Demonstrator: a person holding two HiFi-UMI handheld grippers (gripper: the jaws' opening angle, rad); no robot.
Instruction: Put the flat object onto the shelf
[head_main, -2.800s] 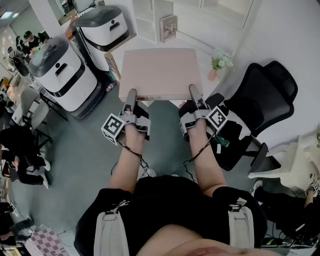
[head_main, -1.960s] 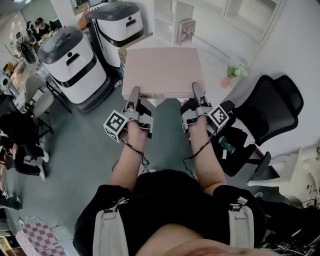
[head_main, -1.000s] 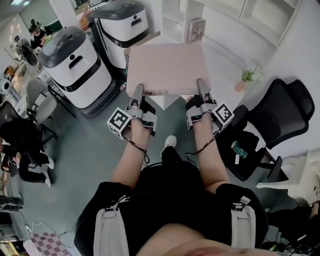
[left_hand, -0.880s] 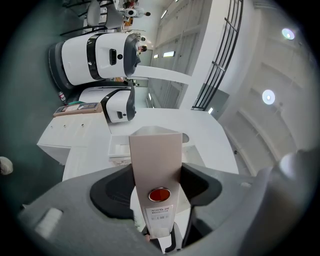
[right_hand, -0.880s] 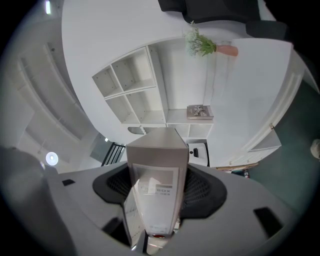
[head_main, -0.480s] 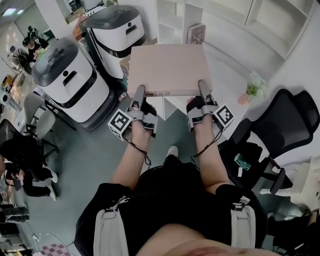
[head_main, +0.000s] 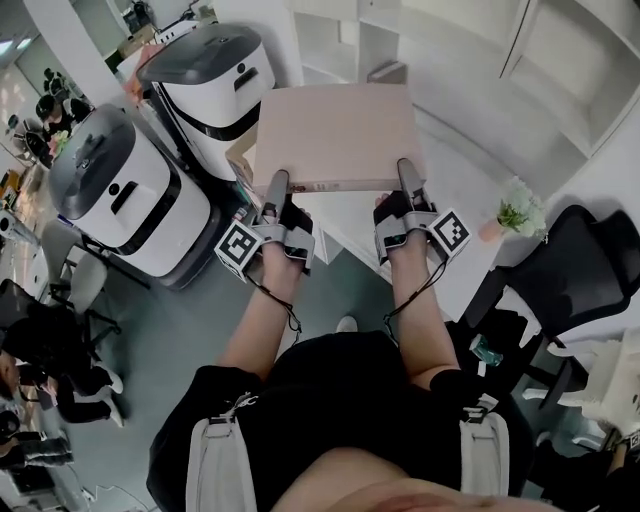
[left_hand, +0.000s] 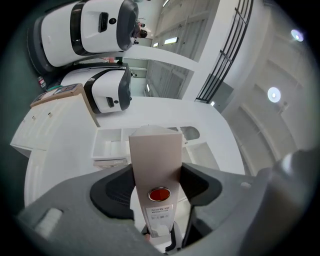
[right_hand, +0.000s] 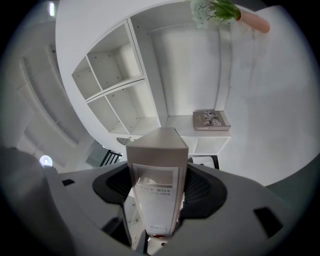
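Nearest the head camera: a black-clad torso with two grey webbing straps, bare forearms reaching forward. Left gripper (head_main: 276, 186) and right gripper (head_main: 407, 178) are grey moulded plastic, and each carries a cube with black-and-white square markers. Both pinch the near edge of the file box (head_main: 337, 135), a flat rectangular box with a matte pinkish-beige face, held level and off any surface between the person and the shelf (head_main: 560, 60). In the left gripper view the dark ribbed pads of the left gripper (left_hand: 156, 187) press on both faces of the file box (left_hand: 156, 160); its narrow edge bears a red round dot above a small white label. In the right gripper view the right gripper (right_hand: 157, 187) clamps the file box (right_hand: 157, 165) likewise, on an edge with a glossy white label printed "FILE BOX". Only the upper jaw of each gripper shows in the head view; the lower jaws and the box's underside are hidden. Left of the box stand two rounded white machines (head_main: 115, 195) with dark grey lids. To the right are a black mesh office chair (head_main: 560, 290) and a small plant in a pink pot (head_main: 517, 213). Beyond, the shelf (right_hand: 120, 85) is white, smooth and divided into open compartments; a book (right_hand: 211, 120) lies flat on a lower ledge. In the head view the box covers most of that book.
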